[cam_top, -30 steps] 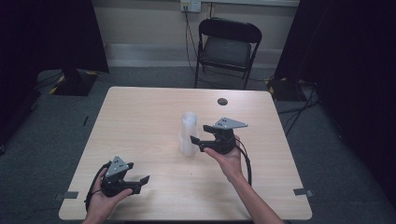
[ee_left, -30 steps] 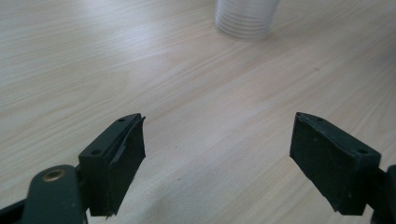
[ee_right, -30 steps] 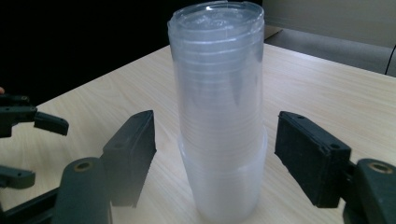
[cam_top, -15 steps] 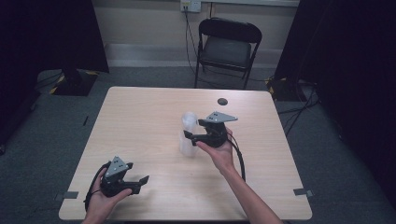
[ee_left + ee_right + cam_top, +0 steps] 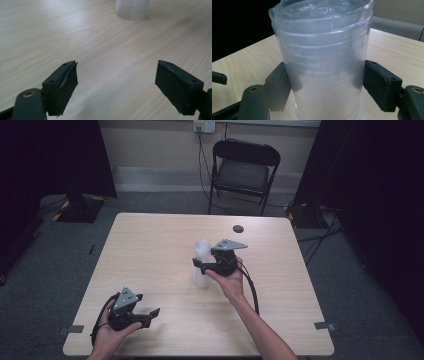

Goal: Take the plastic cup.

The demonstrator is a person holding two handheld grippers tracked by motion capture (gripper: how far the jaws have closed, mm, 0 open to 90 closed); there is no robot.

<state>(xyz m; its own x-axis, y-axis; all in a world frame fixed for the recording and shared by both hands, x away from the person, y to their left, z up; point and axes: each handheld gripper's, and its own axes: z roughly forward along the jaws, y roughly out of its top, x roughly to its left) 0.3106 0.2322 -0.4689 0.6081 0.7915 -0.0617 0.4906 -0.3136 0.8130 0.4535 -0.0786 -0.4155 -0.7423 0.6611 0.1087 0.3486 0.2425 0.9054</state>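
Near the middle of the tabletop (image 5: 150, 250) stands a stack of clear plastic cups (image 5: 202, 265), upright and not yet lifted. The right gripper (image 5: 199, 265) has its fingers (image 5: 277, 87) on either side of the stack; they have just been closing and look to be touching its walls. So the grasp seems nearly made, and any lifting or separating remains. The left gripper (image 5: 155, 312) rests well apart near the front edge, fingers wide open on nothing.

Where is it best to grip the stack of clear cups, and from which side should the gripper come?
Grip the cup stack around its middle wall, coming in level from the side, as the right gripper does now. The stack stands upright and is round and smooth, so opposite sides give the pads an even hold; its top rim looks thin and flexible.
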